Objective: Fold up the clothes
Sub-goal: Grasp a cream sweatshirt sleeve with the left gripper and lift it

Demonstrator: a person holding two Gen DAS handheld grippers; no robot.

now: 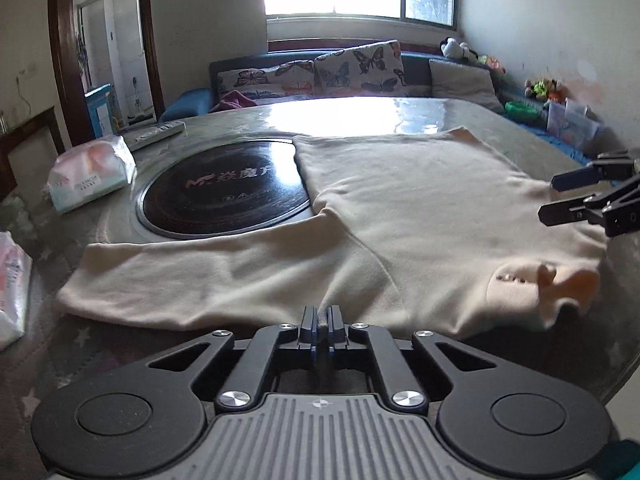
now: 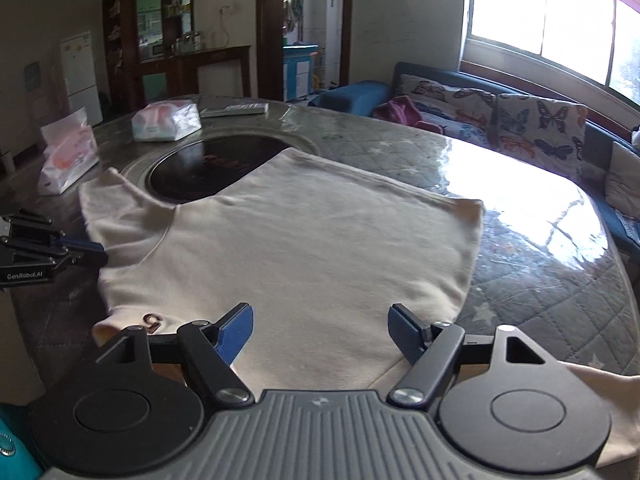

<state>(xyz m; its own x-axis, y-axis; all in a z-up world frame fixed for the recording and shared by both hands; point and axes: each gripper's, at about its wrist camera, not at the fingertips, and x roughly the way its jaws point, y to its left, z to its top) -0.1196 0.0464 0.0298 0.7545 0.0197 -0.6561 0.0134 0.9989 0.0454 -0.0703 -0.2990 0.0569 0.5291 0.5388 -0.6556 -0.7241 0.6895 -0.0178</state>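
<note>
A cream sweater (image 1: 400, 216) lies flat on the table, one sleeve stretched out to the left and its collar at the right. It also shows in the right wrist view (image 2: 304, 240). My left gripper (image 1: 320, 320) is shut on a pinch of the sweater's near edge, around the shoulder. It also shows at the left edge of the right wrist view (image 2: 86, 252). My right gripper (image 2: 322, 330) is open and empty, just above the sweater's near edge beside the collar. It also shows at the right of the left wrist view (image 1: 550, 198).
A round black hotplate (image 1: 224, 192) is set in the table (image 1: 360, 114), partly under the sweater. Two tissue packs (image 1: 92, 172) (image 2: 68, 156) and a remote (image 1: 156, 134) lie at the far left. A sofa with cushions (image 1: 344, 70) stands behind the table.
</note>
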